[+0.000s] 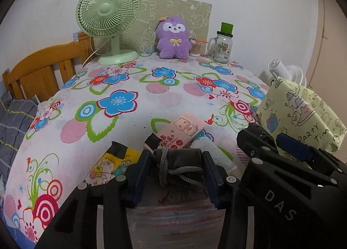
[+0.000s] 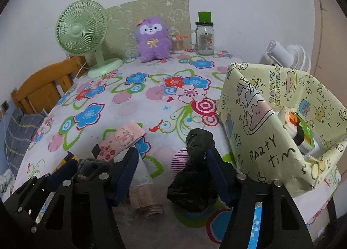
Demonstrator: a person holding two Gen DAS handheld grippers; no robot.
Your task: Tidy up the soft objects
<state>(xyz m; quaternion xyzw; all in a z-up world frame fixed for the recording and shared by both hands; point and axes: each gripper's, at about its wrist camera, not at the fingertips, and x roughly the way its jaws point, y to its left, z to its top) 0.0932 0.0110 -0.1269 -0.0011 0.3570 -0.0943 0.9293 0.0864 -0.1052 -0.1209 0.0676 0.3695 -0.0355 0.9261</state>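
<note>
Left view: left gripper (image 1: pixel 176 175) grasps a grey pouch (image 1: pixel 177 160) at the near edge; its loose cord (image 1: pixel 180 173) could snag on lifting.

Right view: right gripper (image 2: pixel 173 171) straddles a black bundle (image 2: pixel 195 168), left pad clear, so it may slip; only here is the box (image 2: pixel 260 151), near right, seen holding items.

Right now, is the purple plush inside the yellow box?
No, the purple plush sits on the table by the wall, between the green fan and a glass jar, well away from the yellow box.
</note>
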